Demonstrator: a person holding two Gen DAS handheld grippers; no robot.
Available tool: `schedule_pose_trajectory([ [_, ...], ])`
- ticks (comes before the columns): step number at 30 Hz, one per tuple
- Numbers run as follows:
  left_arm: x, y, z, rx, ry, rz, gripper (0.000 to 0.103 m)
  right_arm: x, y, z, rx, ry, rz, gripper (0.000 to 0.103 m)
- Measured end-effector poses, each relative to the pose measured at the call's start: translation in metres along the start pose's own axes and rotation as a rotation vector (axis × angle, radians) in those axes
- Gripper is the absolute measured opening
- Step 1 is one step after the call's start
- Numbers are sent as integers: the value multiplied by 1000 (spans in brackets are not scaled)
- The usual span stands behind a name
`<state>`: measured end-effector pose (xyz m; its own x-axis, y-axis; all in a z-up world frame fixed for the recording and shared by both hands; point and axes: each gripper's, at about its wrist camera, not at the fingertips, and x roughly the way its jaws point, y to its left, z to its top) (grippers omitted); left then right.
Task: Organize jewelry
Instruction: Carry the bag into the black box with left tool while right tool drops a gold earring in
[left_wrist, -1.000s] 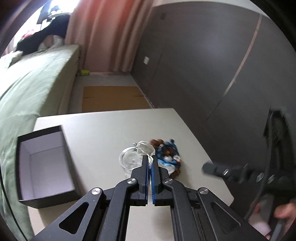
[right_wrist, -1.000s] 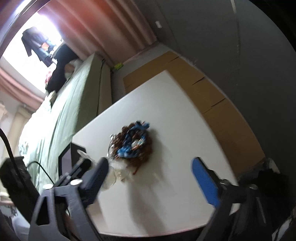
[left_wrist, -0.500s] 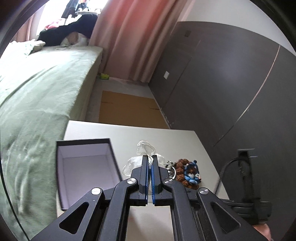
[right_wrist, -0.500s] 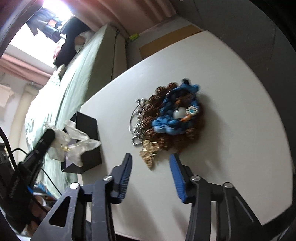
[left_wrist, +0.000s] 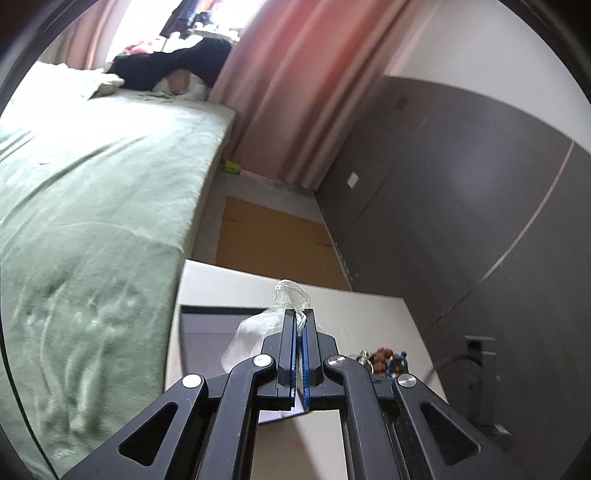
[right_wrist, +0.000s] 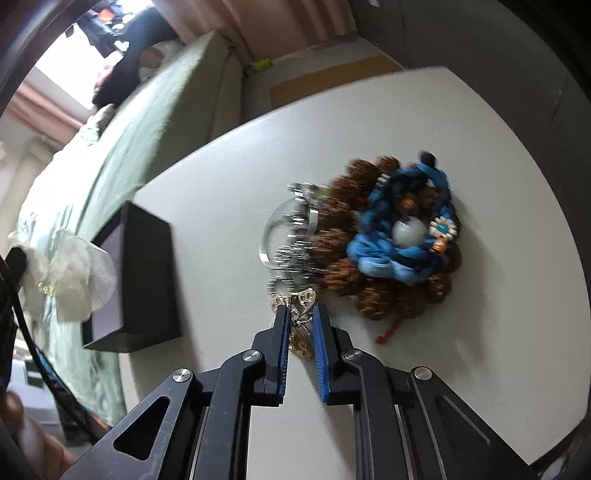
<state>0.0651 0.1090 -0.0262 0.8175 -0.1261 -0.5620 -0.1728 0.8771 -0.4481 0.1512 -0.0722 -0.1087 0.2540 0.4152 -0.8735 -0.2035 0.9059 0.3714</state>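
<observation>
Closing right fingers (right_wrist: 300, 317) squarely on gold brooch (right_wrist: 301, 325) beside bead pile (right_wrist: 391, 240), lifting straight; left fingers (left_wrist: 299, 325) clamped on pouch (left_wrist: 255, 336) over box (right_wrist: 147, 273).

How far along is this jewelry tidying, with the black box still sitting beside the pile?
Nothing shows in the open black box yet. In hand: the left gripper is shut on a small clear plastic bag, held over the box; the right gripper is closing around a gold filigree butterfly piece. Left: the silver rings, brown bead bracelet and blue braided cord bracelet.
</observation>
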Motion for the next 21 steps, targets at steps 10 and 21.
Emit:
schedule_pose_trajectory([
  [10,-25,50,23,-132,-99,62,1,-37,57,25,-97,-85,102,14],
  [21,-28,63,24,-142,-90,117,1,6,125,40,-207,-60,235,15],
])
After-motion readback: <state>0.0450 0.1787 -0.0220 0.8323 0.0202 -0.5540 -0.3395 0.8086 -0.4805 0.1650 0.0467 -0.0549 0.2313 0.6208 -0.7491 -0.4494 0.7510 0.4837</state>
